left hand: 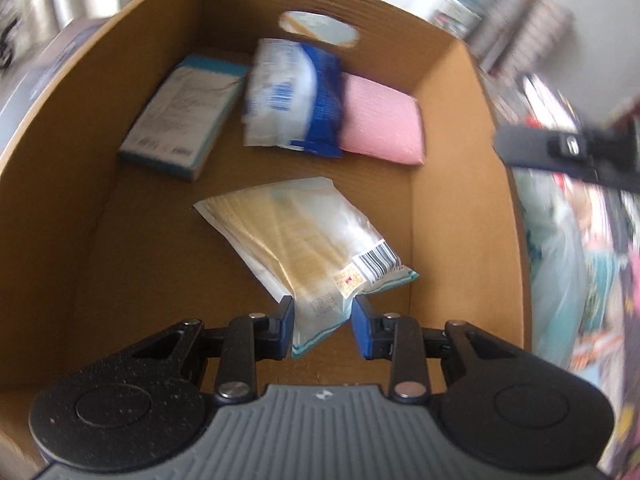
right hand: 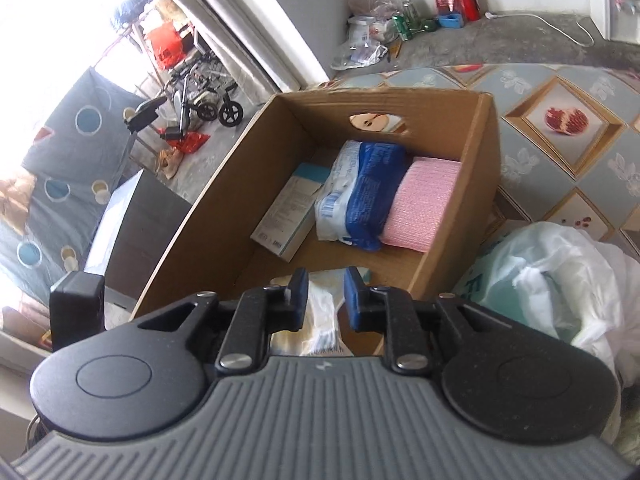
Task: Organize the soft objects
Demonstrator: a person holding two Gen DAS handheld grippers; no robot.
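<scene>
The clear packet (left hand: 304, 240) lies on the cardboard box (left hand: 452, 184) floor near its front wall, its corner between the parted jaws of the left gripper (left hand: 322, 328). It looks light, limp and slippery; the sealed edge seems the best hold. The right wrist view shows the right gripper (right hand: 326, 300) spread and empty above the box, and a plastic bag (right hand: 560, 272) outside its right wall.

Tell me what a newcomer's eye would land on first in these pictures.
The open cardboard box fills both views, with a teal-edged carton, a blue and white pack and a pink pack lined up along its far wall. Nearer, a clear packet lies between the open fingers of the left gripper. The right gripper hangs open over the box's near edge, a white plastic bag to its right.
</scene>
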